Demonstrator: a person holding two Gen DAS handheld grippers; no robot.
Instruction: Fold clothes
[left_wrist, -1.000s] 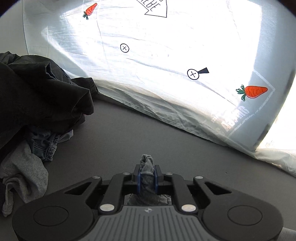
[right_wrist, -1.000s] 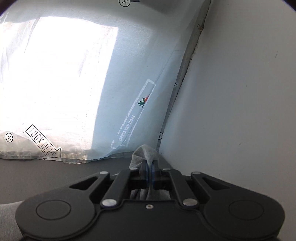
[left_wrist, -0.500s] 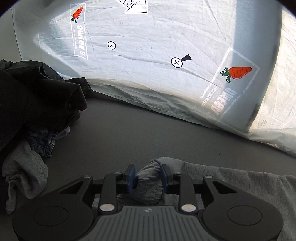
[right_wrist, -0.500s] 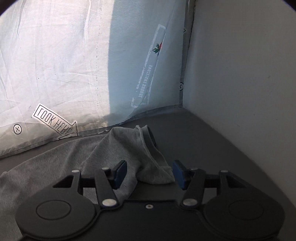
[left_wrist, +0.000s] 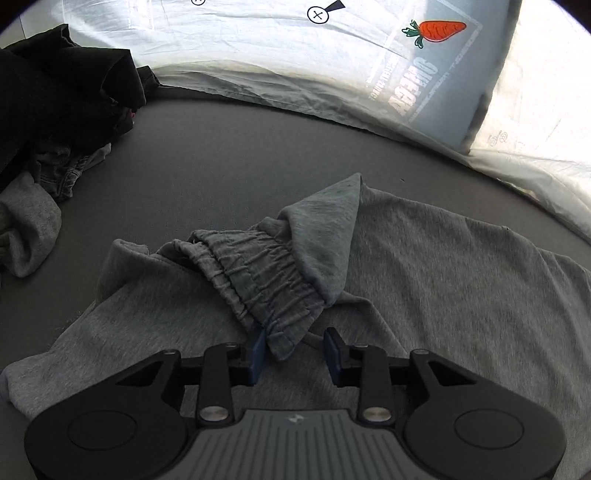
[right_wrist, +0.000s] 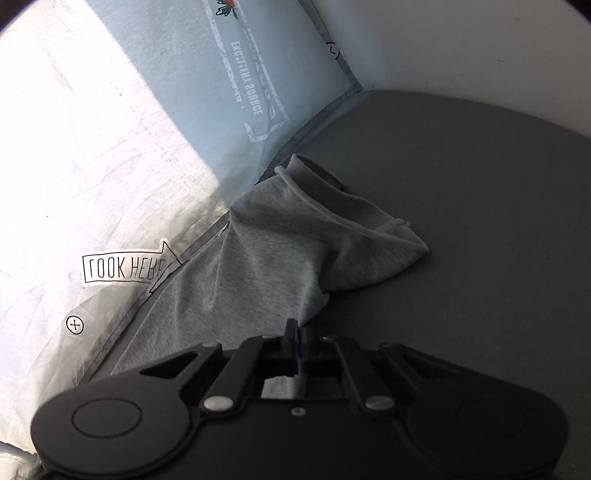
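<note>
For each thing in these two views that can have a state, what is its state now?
Left claw: open, waistband tip between its fingers, not clamped.
Right claw: shut; whether it pinches cloth cannot be told.
Grey pants: spread on the table, waistband bunched and folded over.
Clothes pile: crumpled, unfolded.
Table: partly covered by clothes.

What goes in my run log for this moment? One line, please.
left gripper: open, elastic waistband between jaws | right gripper: shut on grey garment | garment on grey surface
</note>
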